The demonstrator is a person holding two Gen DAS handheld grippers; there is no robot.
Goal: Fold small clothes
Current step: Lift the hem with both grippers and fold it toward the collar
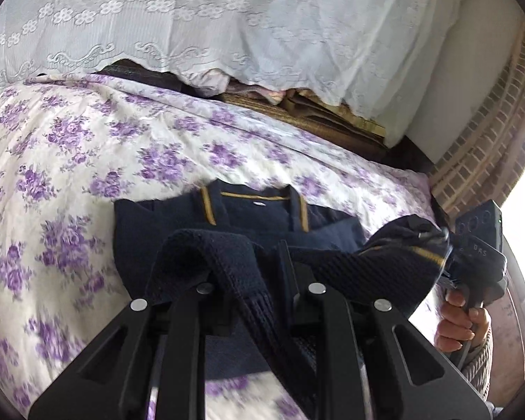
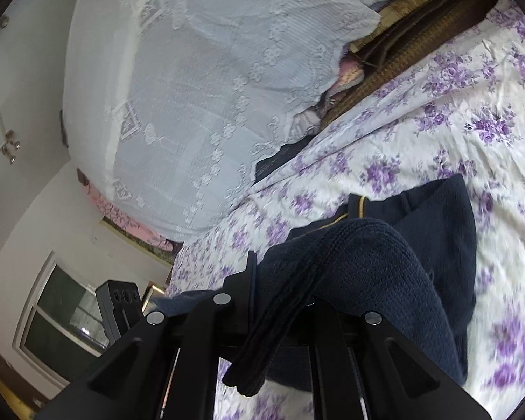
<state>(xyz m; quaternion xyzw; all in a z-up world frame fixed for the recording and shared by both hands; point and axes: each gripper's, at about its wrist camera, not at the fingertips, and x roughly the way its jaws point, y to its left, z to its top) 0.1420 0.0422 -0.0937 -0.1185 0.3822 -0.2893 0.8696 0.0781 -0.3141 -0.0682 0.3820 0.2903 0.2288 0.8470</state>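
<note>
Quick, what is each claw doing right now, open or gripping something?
Left claw: closed on the navy sweater.
Right claw: closed on the same sweater.

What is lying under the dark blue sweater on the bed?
Under the sweater lies the bedsheet with purple flowers. The part directly beneath the sweater is covered, so anything there cannot be seen.

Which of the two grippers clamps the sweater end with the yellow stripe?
The right gripper: its navy sweater cuff shows a yellow band; the left gripper pinches plain ribbed knit.
</note>
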